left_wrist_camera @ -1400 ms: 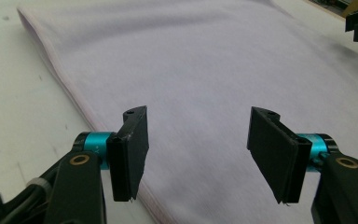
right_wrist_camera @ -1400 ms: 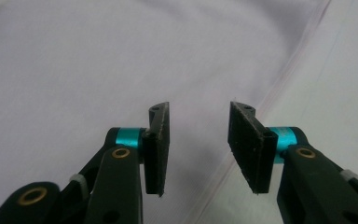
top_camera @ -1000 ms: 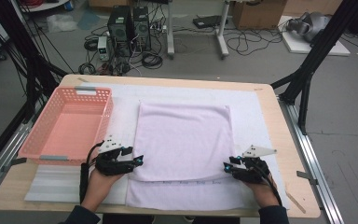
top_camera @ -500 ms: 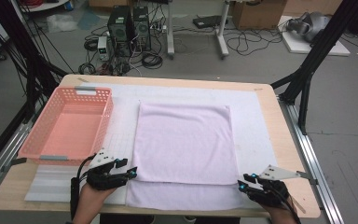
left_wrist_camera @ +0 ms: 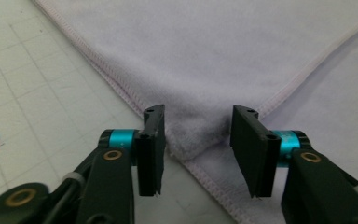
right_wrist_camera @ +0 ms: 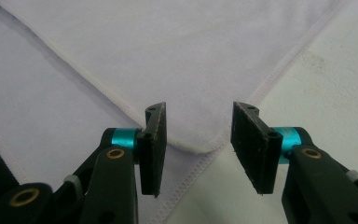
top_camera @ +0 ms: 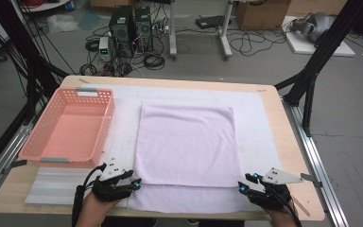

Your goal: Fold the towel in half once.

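A lavender towel point(top_camera: 186, 142) lies folded on the white mat point(top_camera: 260, 132), its upper layer stopping short of the lower layer's near strip point(top_camera: 184, 198). My left gripper point(top_camera: 137, 183) sits at the upper layer's near left corner. In the left gripper view its jaws point(left_wrist_camera: 196, 135) have just been closing, and the slightly bunched corner point(left_wrist_camera: 193, 140) lies between them, unpinched. My right gripper point(top_camera: 242, 183) is at the near right corner. Its jaws point(right_wrist_camera: 198, 135) have just been opening, and the flat corner point(right_wrist_camera: 200, 144) lies between the pads, free.
A pink plastic basket point(top_camera: 106, 123) stands on the table's left side, close to the towel's left edge. The wooden table edge point(top_camera: 283, 127) runs along the right. Black frame legs, computers and cables stand on the floor beyond the table.
Both hands have drawn back from over the towel toward the near table edge, the right one also outward. The near part of the towel now lies flat.
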Demonstrator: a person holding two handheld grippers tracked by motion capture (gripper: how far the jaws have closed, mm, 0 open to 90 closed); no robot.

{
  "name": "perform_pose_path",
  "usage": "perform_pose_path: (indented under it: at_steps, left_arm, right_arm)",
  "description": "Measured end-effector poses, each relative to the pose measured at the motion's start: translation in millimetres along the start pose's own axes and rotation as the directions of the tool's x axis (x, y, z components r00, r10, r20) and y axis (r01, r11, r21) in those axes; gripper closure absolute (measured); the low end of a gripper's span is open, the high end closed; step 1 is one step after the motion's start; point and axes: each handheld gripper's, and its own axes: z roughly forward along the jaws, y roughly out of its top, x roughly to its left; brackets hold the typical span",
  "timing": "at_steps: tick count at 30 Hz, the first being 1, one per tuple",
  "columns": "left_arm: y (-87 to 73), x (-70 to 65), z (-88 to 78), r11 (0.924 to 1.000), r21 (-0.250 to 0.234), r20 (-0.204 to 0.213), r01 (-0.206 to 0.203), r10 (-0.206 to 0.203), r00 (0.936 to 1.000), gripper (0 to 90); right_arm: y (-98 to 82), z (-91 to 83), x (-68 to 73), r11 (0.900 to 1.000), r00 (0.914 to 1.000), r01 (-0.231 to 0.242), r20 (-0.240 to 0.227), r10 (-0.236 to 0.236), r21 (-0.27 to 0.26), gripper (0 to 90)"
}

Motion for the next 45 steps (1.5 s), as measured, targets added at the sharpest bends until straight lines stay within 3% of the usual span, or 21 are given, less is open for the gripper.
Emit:
perform_pose_path:
  at_steps: [6,11,21,23,26,28,31,36,45]
  left_arm:
    - [1.4,-8.0,-0.7,0.9952,0.005,-0.02,-0.097,0.098,0.995,82.3]
    - [2.6,-5.9,-7.7,0.9964,-0.02,-0.022,-0.082,0.082,0.9964,83.1]
    - [3.3,-3.9,-15.9,0.9936,-0.089,0.003,-0.07,0.071,0.9975,85.5]
    - [2.6,-2.0,-17.4,0.9938,-0.098,0.011,-0.051,0.053,0.9985,85.8]
    - [1.9,-0.3,-20.0,0.9945,-0.097,0.018,-0.041,0.043,0.9989,86.1]
    - [1.2,-0.5,-23.7,0.9939,-0.103,0.021,-0.037,0.04,0.999,86.2]
    - [-1.4,-1.6,-31.9,0.9937,-0.108,0.026,-0.032,0.035,0.999,86.2]
    - [-5.7,-7.8,-44.3,0.9937,-0.096,0.05,-0.057,0.062,0.9968,86.2]
    - [-14.2,-21.6,-58.6,0.9943,-0.068,0.109,-0.082,0.089,0.99,86.1]
  right_arm:
    - [-0.1,10.8,7.2,0.999,0.999,0.034,-0.032,-0.033,0.041,55.7]
    - [-0.6,22.4,13.2,0.993,0.9965,0.075,-0.043,-0.072,0.093,56.6]
    - [-2.9,22.1,10.6,0.993,0.9964,0.075,-0.046,-0.071,0.086,57.4]
    - [-3.8,22.5,10.7,0.994,0.9969,0.076,-0.024,-0.074,0.079,65.2]
    - [-3.9,21.6,7.6,0.995,0.9983,0.057,-0.016,-0.056,0.077,86.2]
    - [-3.4,20.4,6.7,0.995,0.9981,0.06,-0.021,-0.058,0.081,87.2]
    - [-2.4,15.2,9.5,0.994,0.9969,0.07,-0.04,-0.067,0.082,87.3]
    - [-1.3,1.5,14.0,0.993,0.9922,0.093,-0.09,-0.086,0.07,87.2]
    - [-9.1,-21.4,24.1,0.991,0.9862,0.115,-0.128,-0.105,0.073,87.2]
